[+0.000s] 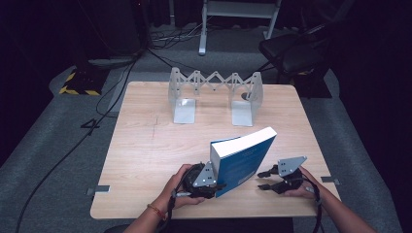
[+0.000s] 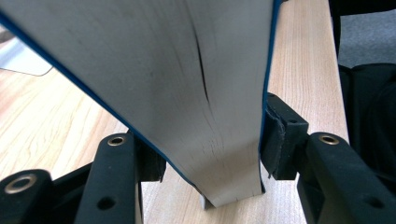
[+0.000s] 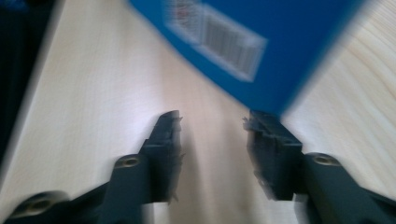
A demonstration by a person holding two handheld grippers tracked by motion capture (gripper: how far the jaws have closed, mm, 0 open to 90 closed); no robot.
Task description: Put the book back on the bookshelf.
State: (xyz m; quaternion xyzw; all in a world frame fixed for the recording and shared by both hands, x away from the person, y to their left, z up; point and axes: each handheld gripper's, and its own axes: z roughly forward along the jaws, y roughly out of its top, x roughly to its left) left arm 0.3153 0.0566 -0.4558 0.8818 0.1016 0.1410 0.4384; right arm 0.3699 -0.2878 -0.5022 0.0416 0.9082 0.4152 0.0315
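While the left tool (image 1: 219, 180) clamps it, the thick blue book (image 1: 245, 162) stands tilted; the right tool (image 1: 263, 179) gapes empty.

From above your side of the table (image 1: 145, 145), the high view looks forward and down, far enough off to take in the whole top, the floor beyond and your forearms at the near edge. Your left gripper view sits low and very near, looking along its jaws at the page edge of the blue book (image 2: 154, 84), while your right gripper view looks low across the tabletop (image 3: 93, 93) at the book's back cover (image 3: 299, 42). All three share that book and the near wood around it.
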